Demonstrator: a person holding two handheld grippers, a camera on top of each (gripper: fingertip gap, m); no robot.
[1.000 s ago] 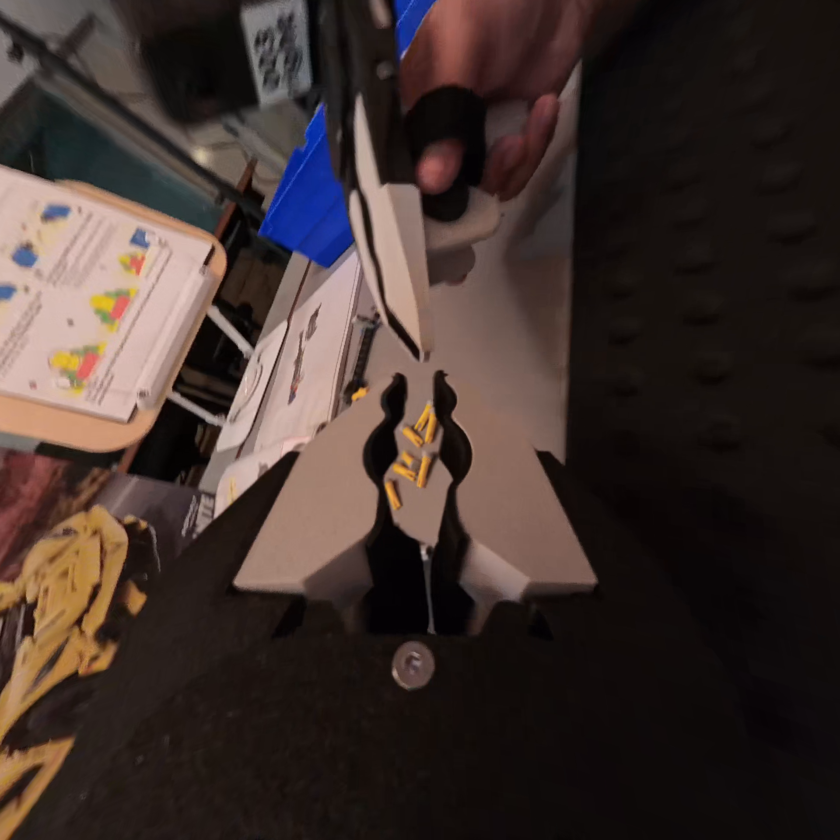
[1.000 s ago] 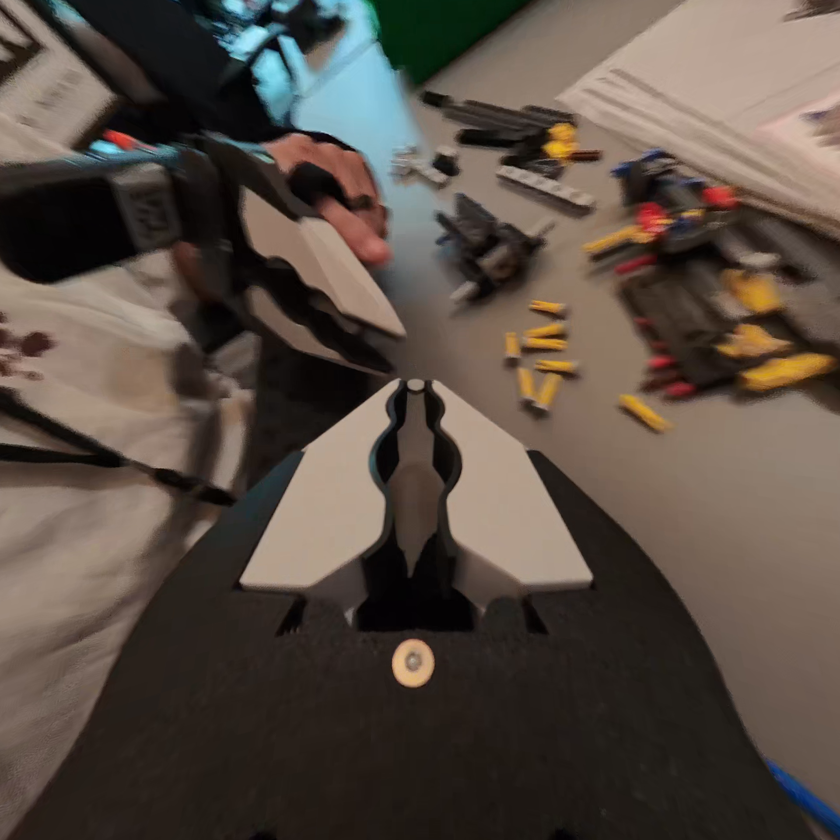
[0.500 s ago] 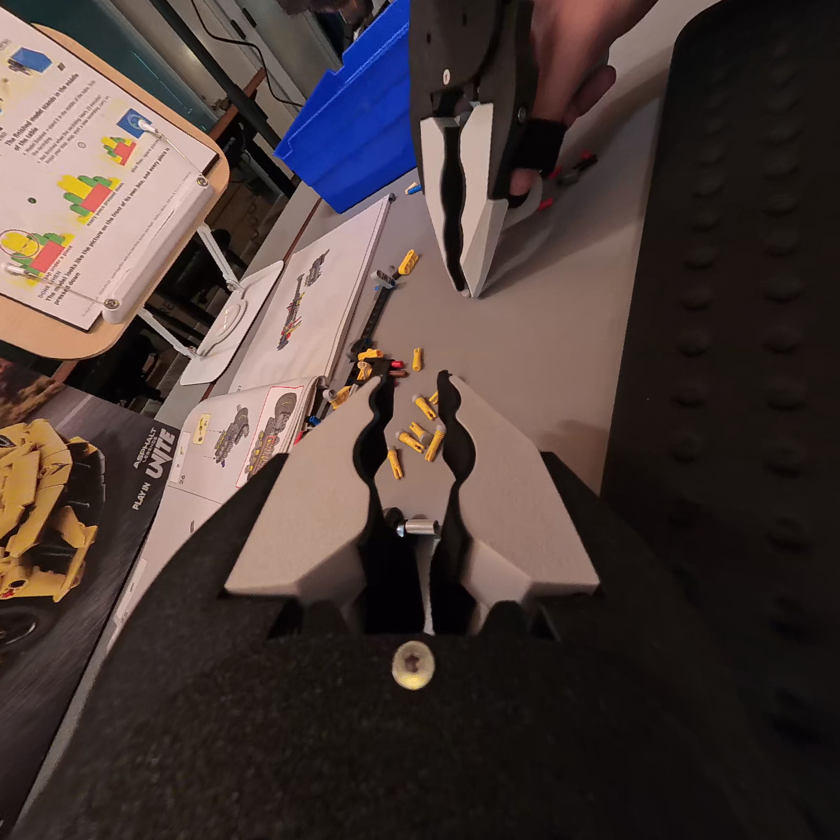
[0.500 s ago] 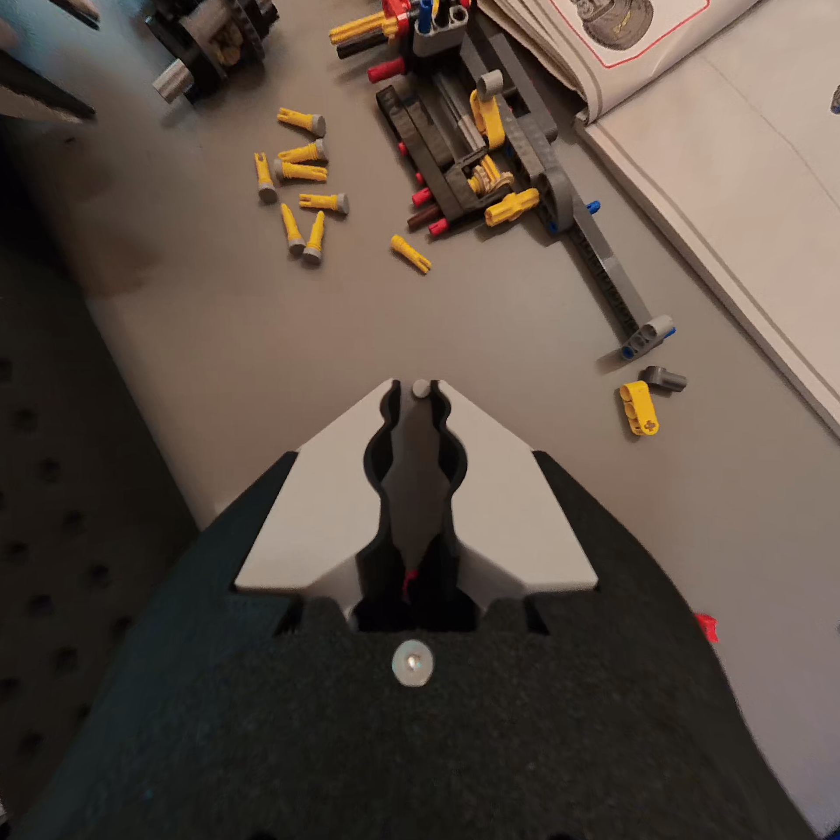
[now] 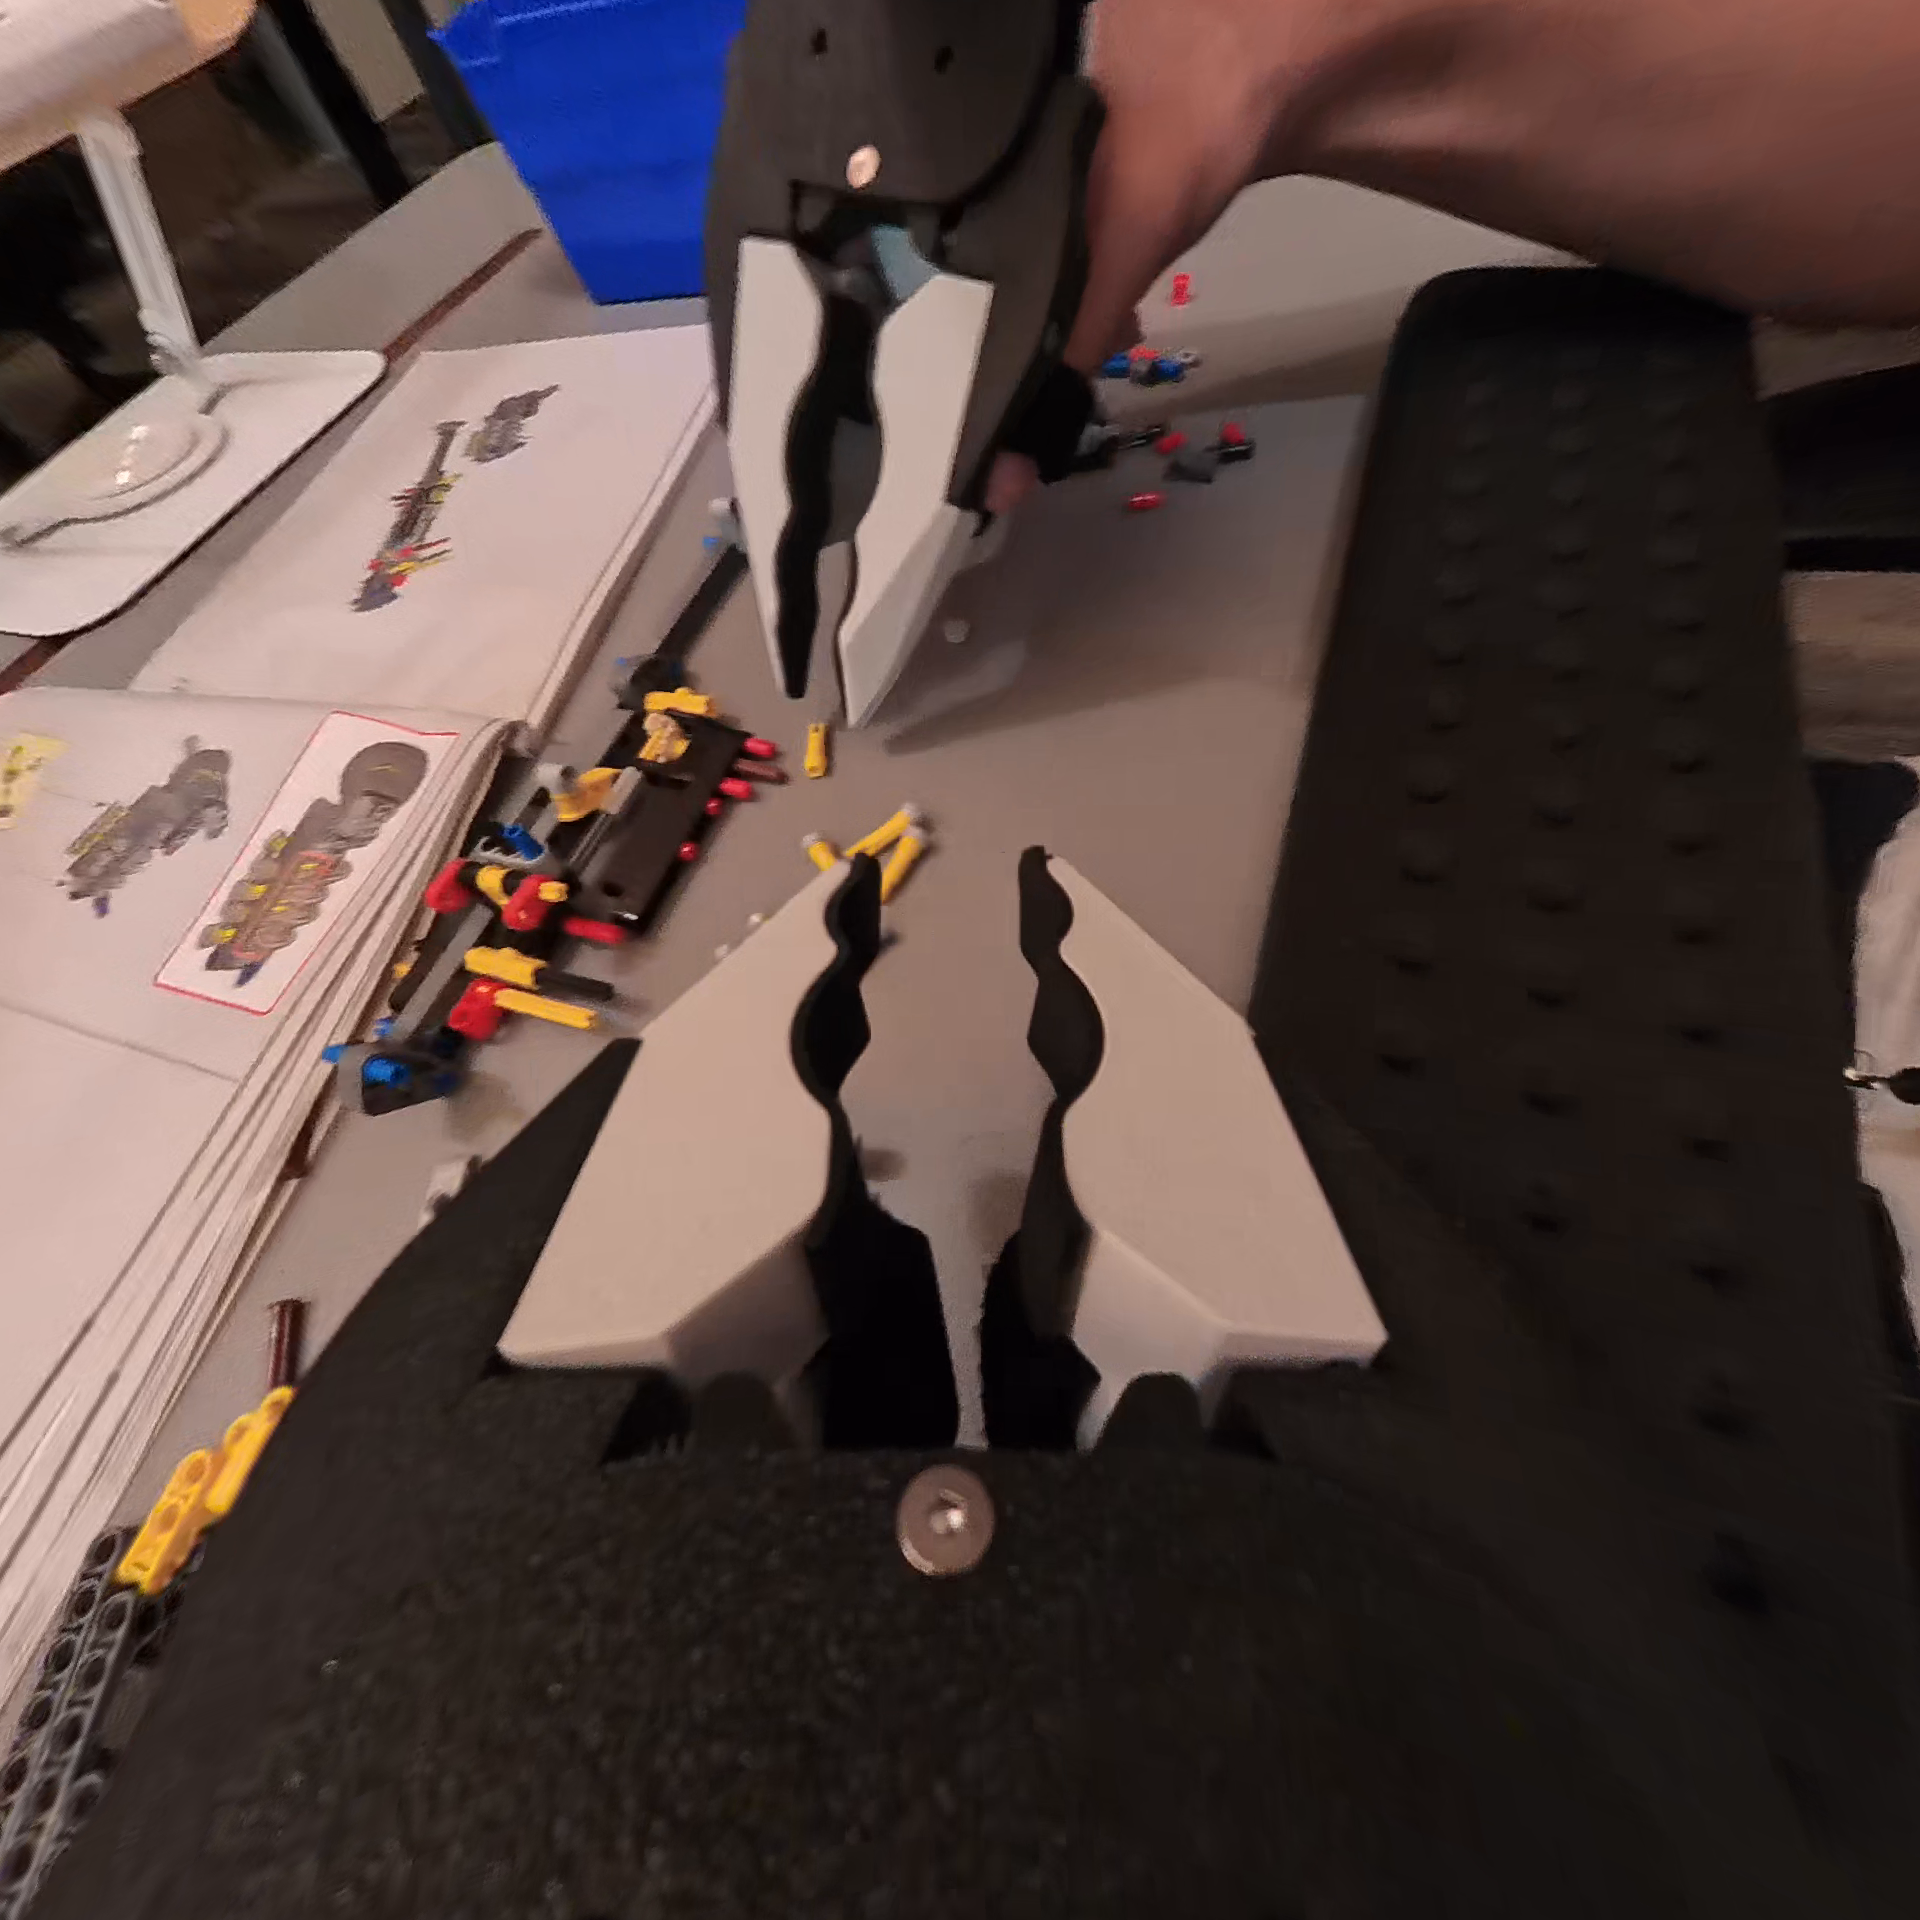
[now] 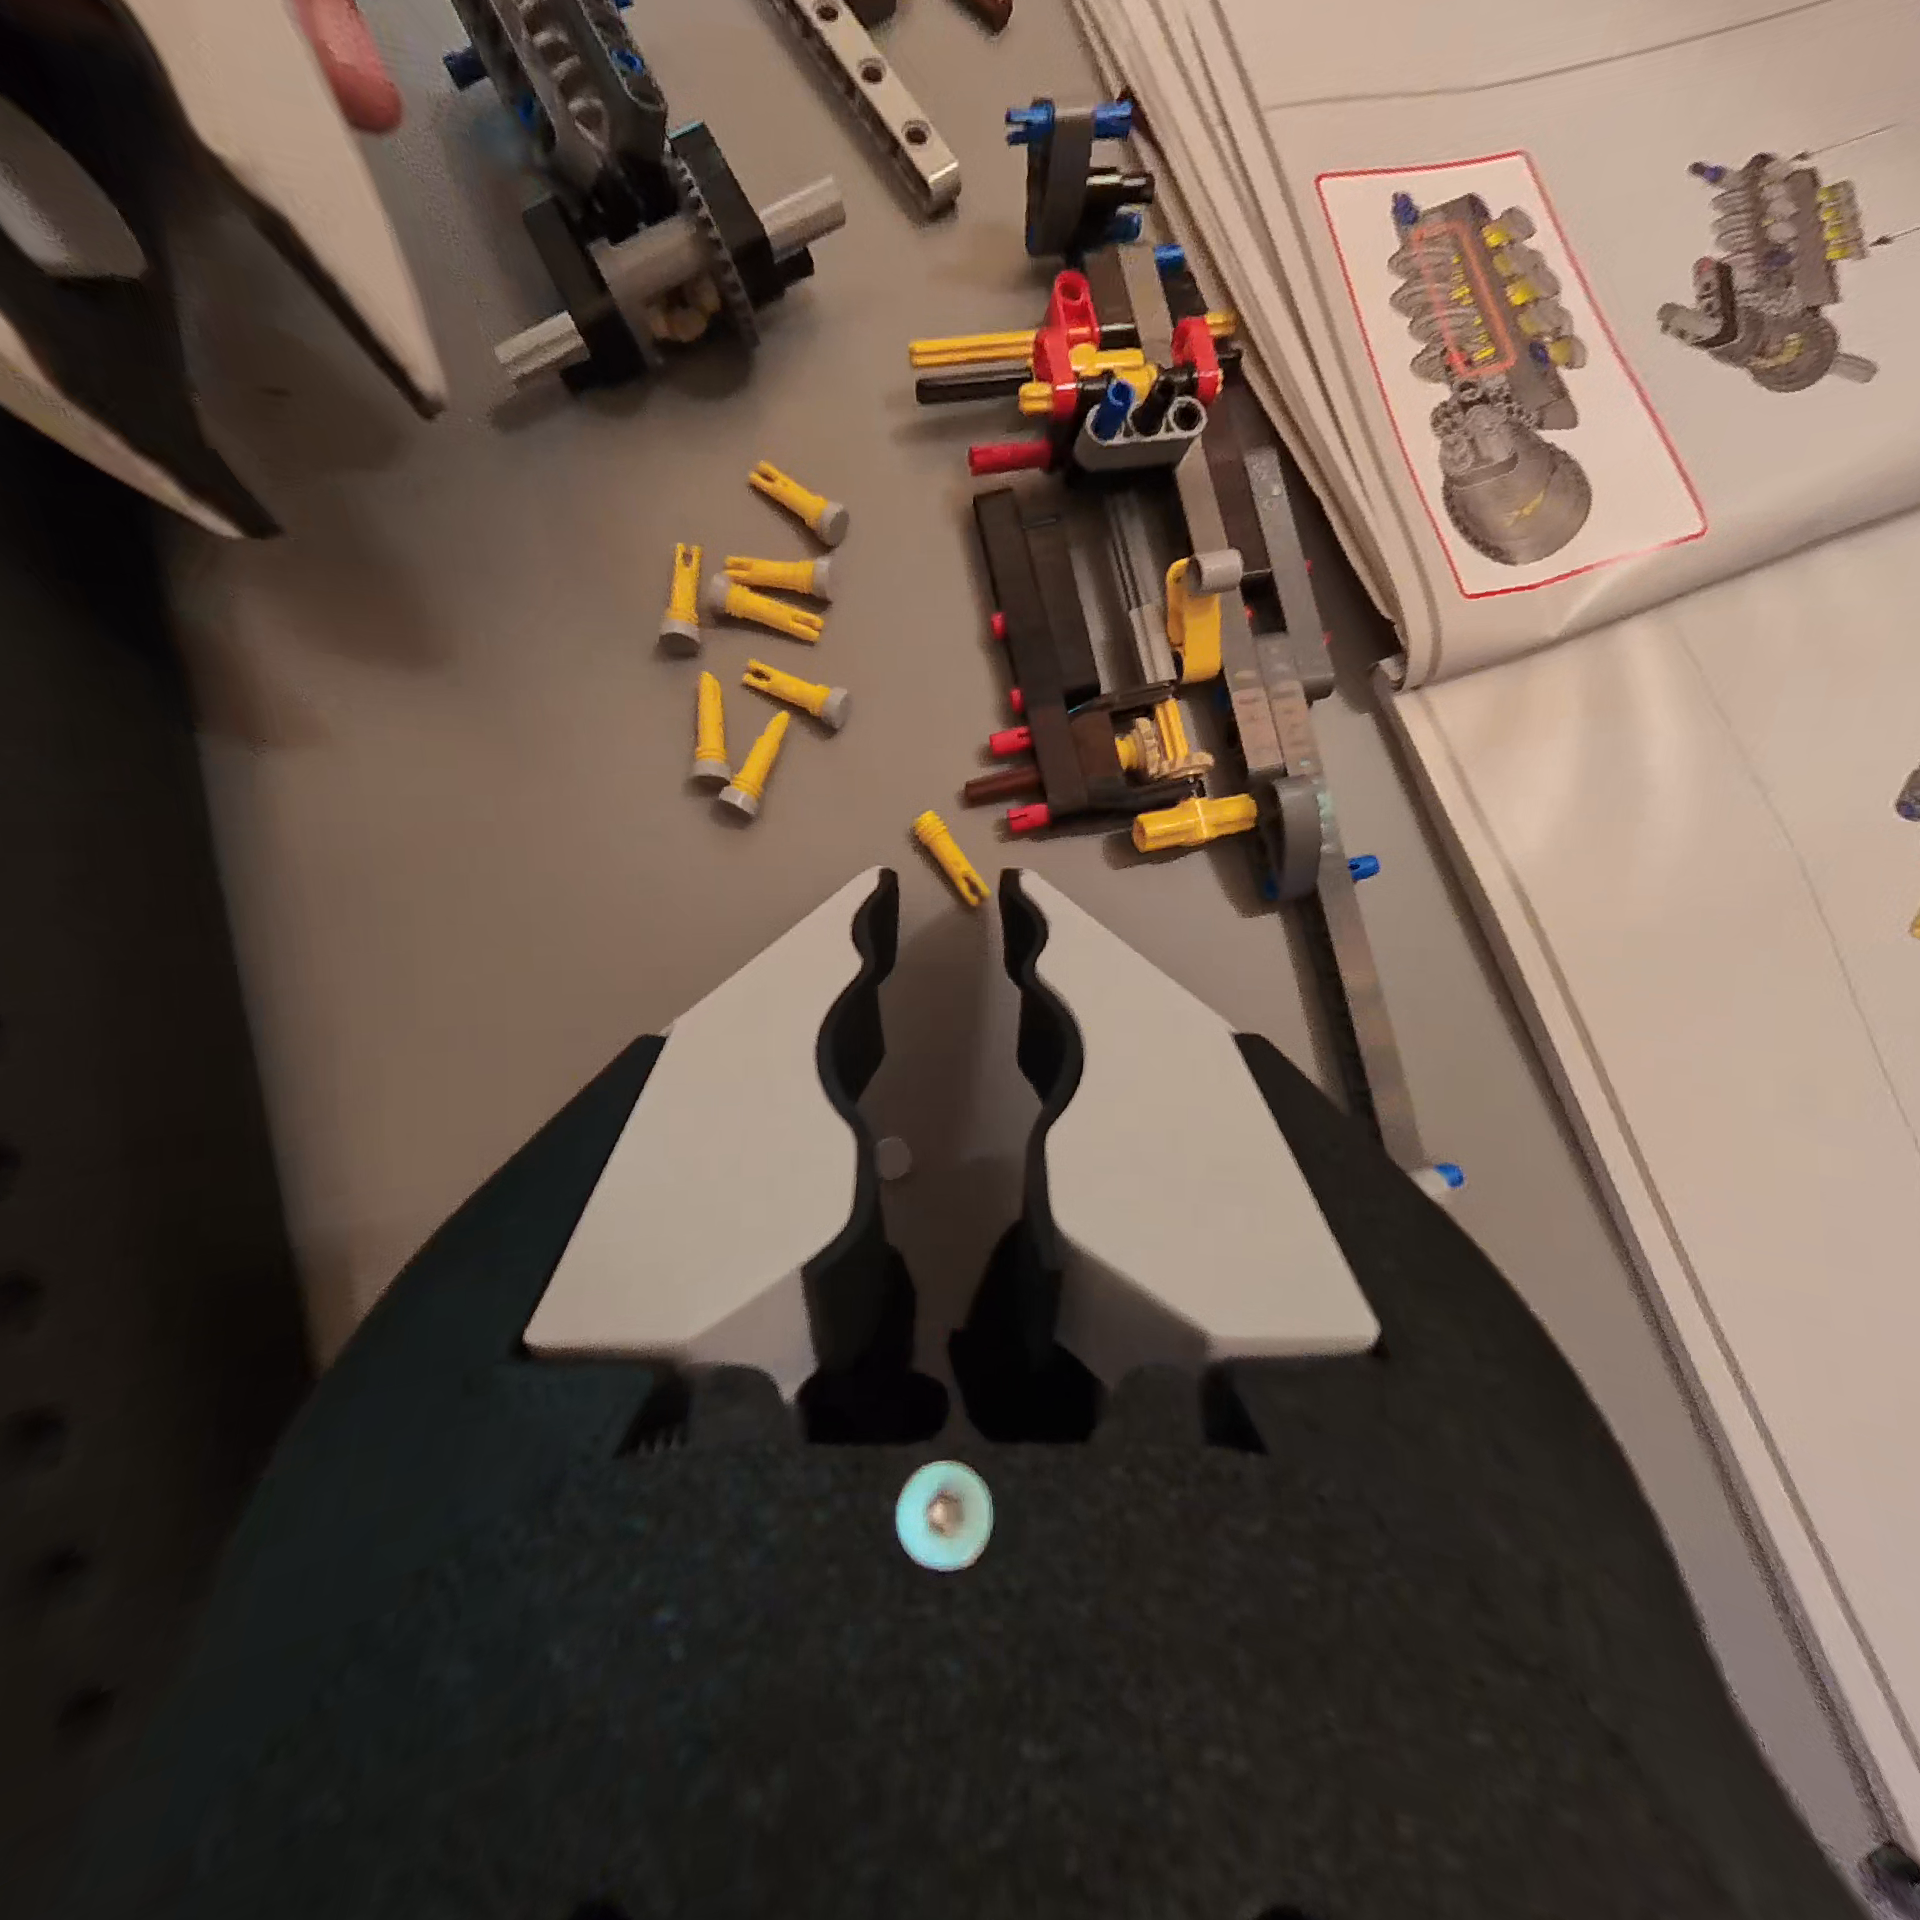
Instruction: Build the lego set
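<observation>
Grey matte worktop point(image 6: 520, 987) carries everything, dim and evenly lit. At its far left in the left wrist view stands a white stand base with a thin white post point(image 5: 156, 447), with dark room behind it and a blue plastic bin point(image 5: 613, 135) at the far edge. Next comes the open white instruction booklet point(image 5: 208, 831), its stacked pages lying flat along the worktop's left side. Just beside its page edge lies the long black and grey lego assembly with red and yellow pins point(image 6: 1122, 623), touching the booklet in places. A separate dark grey gear block with a grey axle point(image 6: 655, 260) sits apart from it, farther off in the right wrist view. Between them a loose cluster of small yellow pegs with grey caps point(image 6: 758, 634) is scattered, and one plain yellow peg point(image 6: 951, 857) lies just ahead of the right gripper point(image 6: 945, 883), whose fingers are spread with nothing between them. The left gripper point(image 5: 951, 868) is likewise spread and empty. Farther right, small red, blue and grey loose pieces point(image 5: 1174, 436) dot the worktop. A black studded mat point(image 5: 1558, 935) borders the right edge.
</observation>
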